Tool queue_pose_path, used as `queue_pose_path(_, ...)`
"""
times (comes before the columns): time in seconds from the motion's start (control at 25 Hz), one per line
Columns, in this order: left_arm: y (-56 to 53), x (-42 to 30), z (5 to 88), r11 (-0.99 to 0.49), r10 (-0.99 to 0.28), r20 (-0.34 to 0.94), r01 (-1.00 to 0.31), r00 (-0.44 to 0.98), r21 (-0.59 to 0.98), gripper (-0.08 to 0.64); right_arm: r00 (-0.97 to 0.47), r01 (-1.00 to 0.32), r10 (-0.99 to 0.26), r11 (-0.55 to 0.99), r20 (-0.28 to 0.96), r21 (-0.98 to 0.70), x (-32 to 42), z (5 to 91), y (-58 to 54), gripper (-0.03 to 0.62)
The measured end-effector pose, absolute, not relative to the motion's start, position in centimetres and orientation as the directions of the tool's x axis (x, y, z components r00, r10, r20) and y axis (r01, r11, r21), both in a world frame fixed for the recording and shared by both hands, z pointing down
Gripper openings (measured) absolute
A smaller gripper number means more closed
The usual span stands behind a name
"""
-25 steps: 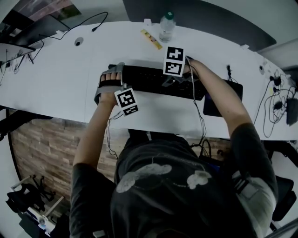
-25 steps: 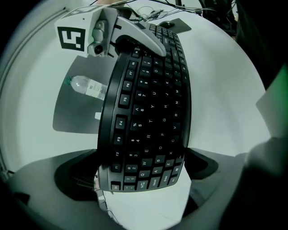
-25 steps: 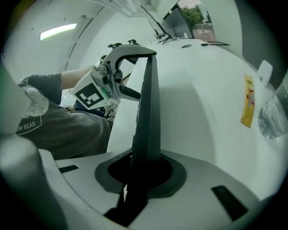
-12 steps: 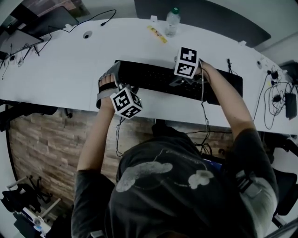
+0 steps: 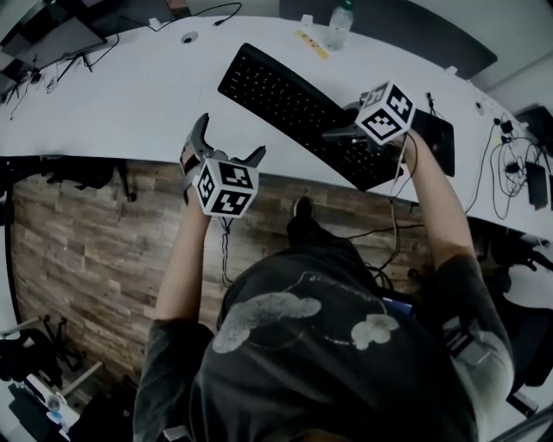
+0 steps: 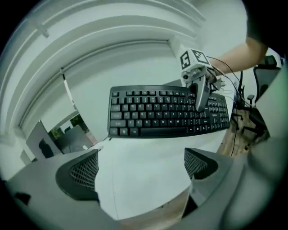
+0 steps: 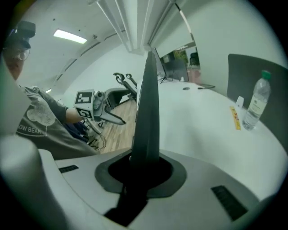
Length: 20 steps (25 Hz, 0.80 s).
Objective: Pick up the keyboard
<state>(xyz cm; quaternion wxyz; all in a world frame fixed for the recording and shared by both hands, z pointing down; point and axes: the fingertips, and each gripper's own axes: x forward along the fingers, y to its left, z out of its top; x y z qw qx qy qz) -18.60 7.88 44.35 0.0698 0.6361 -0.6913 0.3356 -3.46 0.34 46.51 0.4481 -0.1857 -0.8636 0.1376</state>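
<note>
We have the keyboard up over the bench. It lies on a diagonal in the head view w/ its right end near the bench's front edge, and only the right gripper carries it, toward that end. In the right gripper view its fingers are narrow, clamped on the thin slab, which runs edge-on straight away from the camera. The left gripper hangs just off the bench edge on the person's side, apart from the keyboard, fingers wide w/ nothing between them. We judge the keyboard light but long, stiff plastic, i.e. it won't sag much. A pinch near one end leaves a long lever arm, though, so it prob. wants to droop or twist in the pads. Keycaps are smooth & give under pressure, so a grip across the keys can slip or press caps; the plain rim is the better hold. We'd take the free left end w/ the left gripper, on the edge strip, approx opposite the right one, to share the load & stop rotation. It's not fragile as such, but a drop on a corner could pop keys. We can't make out a cable clearly; if there is one, it could tug. The bottle stands at the far bench edge, well apart.
</note>
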Motion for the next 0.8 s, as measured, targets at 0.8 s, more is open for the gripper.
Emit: queue_pose_path(0.8,25.5,-13.5,45.0,0.087,-0.905,0.425,-0.962,0.033,0.26,0.491,-0.97,-0.184,-0.07,0.833,0.232,-0.522,-0.7,41.1,14.6,0.061)
